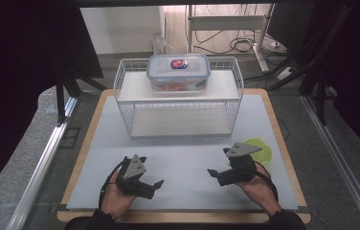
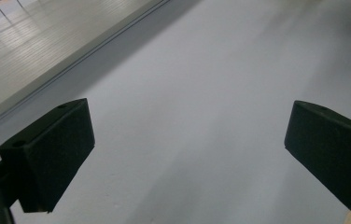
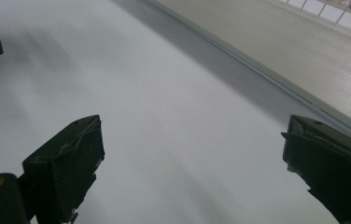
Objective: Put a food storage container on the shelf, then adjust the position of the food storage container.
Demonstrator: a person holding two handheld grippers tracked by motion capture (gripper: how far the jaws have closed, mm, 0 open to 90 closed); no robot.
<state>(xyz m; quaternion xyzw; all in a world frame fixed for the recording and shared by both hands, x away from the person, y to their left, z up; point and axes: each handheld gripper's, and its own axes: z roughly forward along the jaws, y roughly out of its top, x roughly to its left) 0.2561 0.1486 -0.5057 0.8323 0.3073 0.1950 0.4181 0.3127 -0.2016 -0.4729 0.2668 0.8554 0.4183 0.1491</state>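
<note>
The thing nearest my tools is the green plate [image 1: 263,151], a flat, bright lime-green disc lying on the grey mat [image 1: 187,158] at the right side of the counter [image 1: 283,143], just beyond and touching the outline of my right tool [image 1: 219,164] as the high view is showing it. Farther off, a clear lidded food container [image 1: 178,72] with a blue-rimmed lid and a red and blue label is sitting on the upper shelf of the white wire rack [image 1: 125,103] at the far middle of the mat.

My right tool's grey plate is covering the near left part of the green plate, so I am not seeing its whole rim, and I cannot tell whether the tool is actually touching it. The red contents of the container are too blurred to name.

I am holding my left tool [image 1: 151,177] low over the near left of the mat, its jaws standing wide apart with nothing between them; in the left gripper view [image 2: 187,154] only bare mat is lying between the black pads. My right tool [image 3: 192,163] is likewise gaping wide, gripping nothing, with bare mat between its pads.
</note>
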